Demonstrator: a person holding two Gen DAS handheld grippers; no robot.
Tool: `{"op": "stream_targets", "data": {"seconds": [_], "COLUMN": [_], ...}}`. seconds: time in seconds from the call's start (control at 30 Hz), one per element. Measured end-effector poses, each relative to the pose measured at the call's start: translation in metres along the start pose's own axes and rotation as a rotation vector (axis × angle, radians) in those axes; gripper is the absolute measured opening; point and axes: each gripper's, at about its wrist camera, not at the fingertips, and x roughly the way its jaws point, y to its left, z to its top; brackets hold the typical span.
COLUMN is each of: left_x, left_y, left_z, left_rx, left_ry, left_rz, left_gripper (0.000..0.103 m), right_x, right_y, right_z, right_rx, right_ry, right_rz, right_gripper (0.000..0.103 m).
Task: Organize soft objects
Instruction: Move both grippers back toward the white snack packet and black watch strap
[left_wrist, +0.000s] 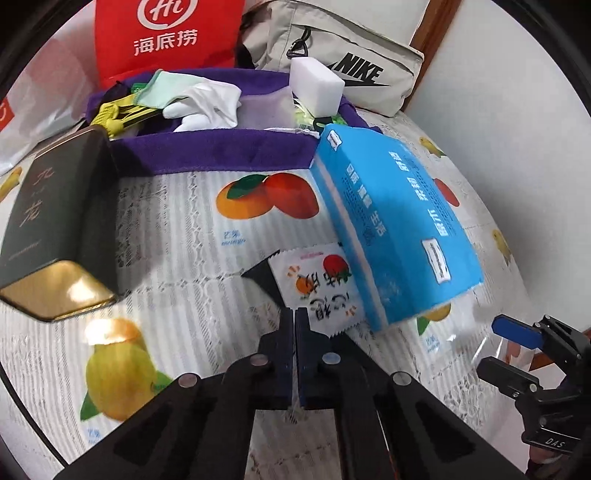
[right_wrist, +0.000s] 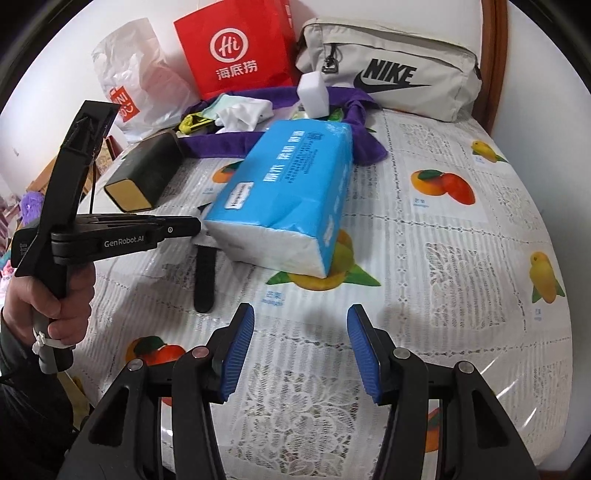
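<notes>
A small white sachet (left_wrist: 317, 288) with fruit pictures lies flat on the fruit-print tablecloth (left_wrist: 207, 295), partly tucked under a blue tissue pack (left_wrist: 391, 221). My left gripper (left_wrist: 294, 314) is shut, its tips pinching the sachet's near edge. In the right wrist view the left gripper (right_wrist: 199, 225) points at the near corner of the tissue pack (right_wrist: 291, 192), which hides the sachet. My right gripper (right_wrist: 301, 332) stands open above bare cloth, short of the pack, with nothing between its blue pads (right_wrist: 240, 350). It also shows at the lower right as the right gripper (left_wrist: 511, 350).
A purple cloth basket (left_wrist: 221, 147) at the back holds white gloves (left_wrist: 207, 99), a green cloth, a yellow item and a white sponge block (left_wrist: 317, 85). A dark tin box (left_wrist: 55, 221) lies left of it. A red paper bag (right_wrist: 236, 51), a beige Nike bag (right_wrist: 388, 62) and a white plastic bag (right_wrist: 136, 74) line the wall.
</notes>
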Motion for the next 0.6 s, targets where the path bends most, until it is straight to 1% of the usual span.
{"op": "stream_targets", "data": {"seconds": [0.17, 0.27, 0.33, 0.37, 0.4, 0.43, 0.5, 0.57, 0.6], "left_x": [-0.012, -0.014, -0.01, -0.008, -0.005, -0.003, -0.001, 0.002, 0.005], "left_y": [0.004, 0.001, -0.005, -0.009, -0.012, -0.016, -0.022, -0.028, -0.031], "left_z": [-0.011, -0.009, -0.002, 0.001, 0.005, 0.007, 0.011, 0.014, 0.015], "left_rx": [-0.005, 0.025, 0.055, 0.076, 0.095, 0.118, 0.154, 0.194, 0.225], "left_ry": [-0.012, -0.021, -0.018, -0.022, -0.029, -0.043, -0.053, -0.057, -0.054], "left_rz": [0.006, 0.005, 0.023, 0.03, 0.042, 0.045, 0.046, 0.053, 0.065], "left_gripper": [0.002, 0.003, 0.016, 0.032, 0.044, 0.048, 0.064, 0.069, 0.069], "right_x": [0.005, 0.006, 0.007, 0.008, 0.008, 0.009, 0.009, 0.01, 0.01], "right_y": [0.011, 0.014, 0.017, 0.018, 0.018, 0.019, 0.017, 0.014, 0.012], "right_z": [-0.003, -0.004, -0.004, -0.004, -0.003, -0.003, -0.004, -0.005, -0.005], "right_rx": [-0.022, -0.028, -0.035, -0.038, -0.039, -0.04, -0.038, -0.028, -0.019], "right_ry": [0.006, 0.009, 0.012, 0.014, 0.015, 0.016, 0.021, 0.025, 0.027], "right_rz": [0.019, 0.027, 0.029, 0.029, 0.03, 0.031, 0.028, 0.023, 0.024], "right_gripper": [0.053, 0.053, 0.053, 0.053, 0.053, 0.053, 0.053, 0.053, 0.053]}}
